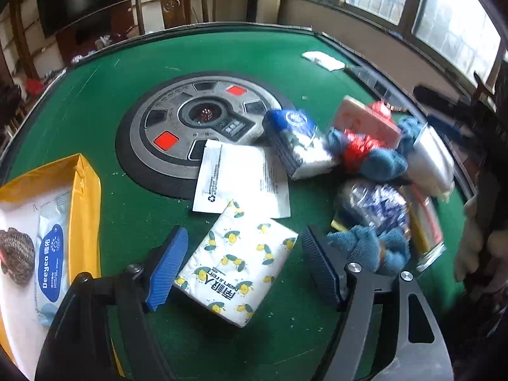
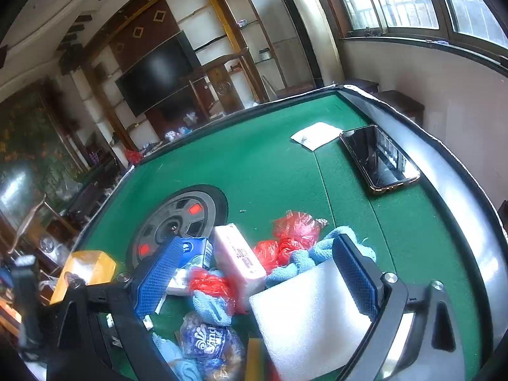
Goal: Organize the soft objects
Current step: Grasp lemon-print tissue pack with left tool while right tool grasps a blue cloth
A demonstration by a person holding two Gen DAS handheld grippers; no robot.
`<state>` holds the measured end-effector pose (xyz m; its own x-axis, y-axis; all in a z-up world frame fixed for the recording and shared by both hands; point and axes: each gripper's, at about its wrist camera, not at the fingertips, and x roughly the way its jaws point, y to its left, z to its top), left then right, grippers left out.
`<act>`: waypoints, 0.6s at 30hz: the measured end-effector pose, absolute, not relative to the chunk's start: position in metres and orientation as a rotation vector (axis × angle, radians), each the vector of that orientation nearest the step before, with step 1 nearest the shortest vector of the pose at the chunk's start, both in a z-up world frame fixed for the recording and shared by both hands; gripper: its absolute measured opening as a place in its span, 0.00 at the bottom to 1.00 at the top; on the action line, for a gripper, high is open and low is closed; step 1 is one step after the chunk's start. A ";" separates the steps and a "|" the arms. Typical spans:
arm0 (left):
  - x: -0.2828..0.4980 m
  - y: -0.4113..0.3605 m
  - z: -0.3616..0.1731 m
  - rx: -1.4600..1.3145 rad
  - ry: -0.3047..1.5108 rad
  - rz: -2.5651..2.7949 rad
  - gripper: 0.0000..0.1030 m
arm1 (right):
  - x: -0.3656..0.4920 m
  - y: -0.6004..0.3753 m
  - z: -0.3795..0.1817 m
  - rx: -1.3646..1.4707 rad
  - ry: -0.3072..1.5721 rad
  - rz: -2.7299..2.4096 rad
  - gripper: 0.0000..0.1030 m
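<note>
Lemon-print tissue pack (image 1: 236,265) flat on green tabletop (image 1: 95,111), between left gripper (image 1: 244,270) jaws, open, pads not touching it. Step: grasping pack; next likely close, carry to yellow box (image 1: 85,190) at left holding wet-wipes pack (image 1: 52,260) and metal scourer (image 1: 16,255). Right gripper (image 2: 257,276) jaws open over white foam block (image 2: 304,314) in pile

The far half of the green felt tabletop (image 2: 270,158) is left bare. Its right edge is blocked by a black smartphone (image 2: 379,158), its near right corner by a heap of blue cloths (image 1: 374,247), its near left corner by a yellow cardboard box (image 1: 85,197).
</note>
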<state>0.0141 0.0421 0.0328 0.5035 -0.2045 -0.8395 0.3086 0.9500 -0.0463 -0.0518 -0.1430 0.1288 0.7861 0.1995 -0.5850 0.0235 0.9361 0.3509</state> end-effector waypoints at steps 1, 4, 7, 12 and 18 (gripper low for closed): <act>0.016 0.038 0.028 0.134 1.000 -0.309 0.72 | -0.051 -0.145 0.129 0.362 0.660 0.101 0.90; 0.015 0.029 0.020 0.190 0.982 -0.299 0.67 | -0.050 -0.156 0.126 0.388 0.659 0.097 0.90; 0.009 0.034 0.028 0.124 0.975 -0.345 0.61 | -0.047 -0.170 0.124 0.427 0.657 0.096 0.90; -0.015 0.058 0.063 -0.018 0.899 -0.383 0.61 | -0.051 -0.177 0.123 0.460 0.651 0.140 0.90; -0.043 0.103 0.093 -0.153 0.831 -0.403 0.62 | -0.073 -0.113 0.132 0.352 0.780 0.428 0.90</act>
<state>-0.0427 0.1028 0.0934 0.6036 -0.4056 -0.6864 0.2877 0.9137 -0.2869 -0.0734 -0.1130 0.1323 0.6337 0.4928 -0.5964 -0.2388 0.8578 0.4551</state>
